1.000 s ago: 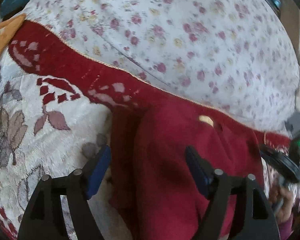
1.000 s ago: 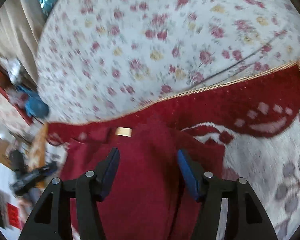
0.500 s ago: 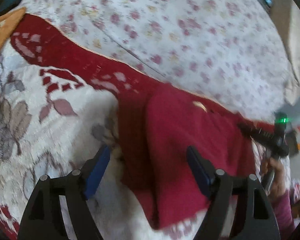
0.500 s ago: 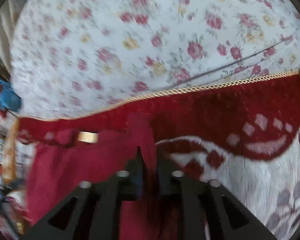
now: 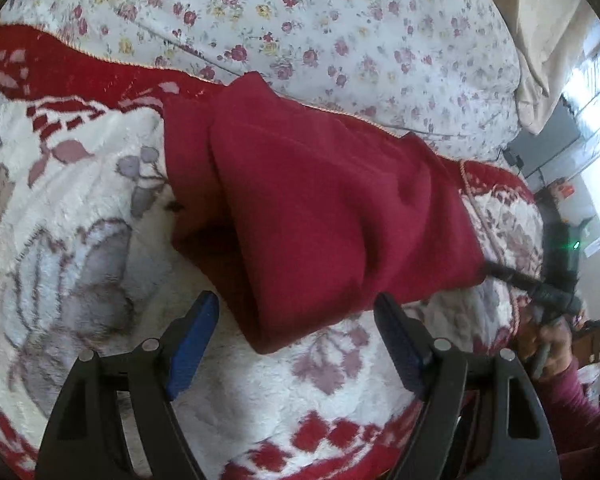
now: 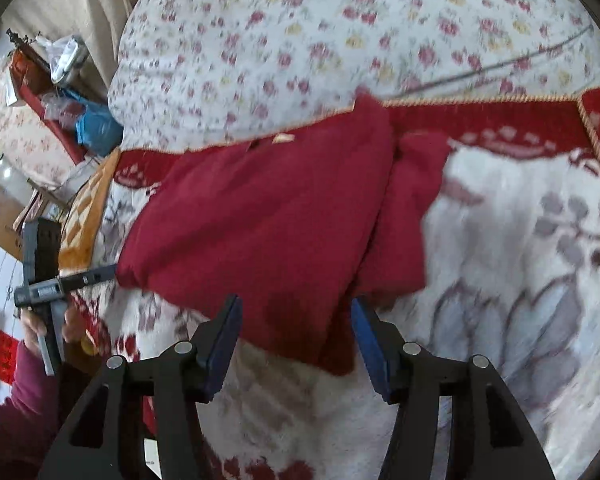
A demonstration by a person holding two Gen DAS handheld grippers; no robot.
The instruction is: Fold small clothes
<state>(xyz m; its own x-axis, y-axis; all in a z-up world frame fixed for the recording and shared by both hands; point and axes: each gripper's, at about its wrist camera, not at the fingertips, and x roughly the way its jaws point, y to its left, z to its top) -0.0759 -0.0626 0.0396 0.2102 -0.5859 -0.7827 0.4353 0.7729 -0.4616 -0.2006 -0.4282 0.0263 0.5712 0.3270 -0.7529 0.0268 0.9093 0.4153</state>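
A dark red small garment lies folded over on the white and red floral blanket. It also shows in the right wrist view, with a tan label near its far edge. My left gripper is open and empty, just short of the garment's near edge. My right gripper is open and empty, its blue pads either side of the garment's near corner. The right gripper also shows at the garment's right edge in the left wrist view.
A white sheet with small pink flowers lies beyond the blanket. An orange patterned cloth sits at the blanket's left end. Cluttered shelves and a blue bag are far left. A beige curtain hangs at the right.
My right gripper was shut on the garment's edge half a second ago; it has opened and let go. Both grippers have drawn back. The garment now lies folded over.
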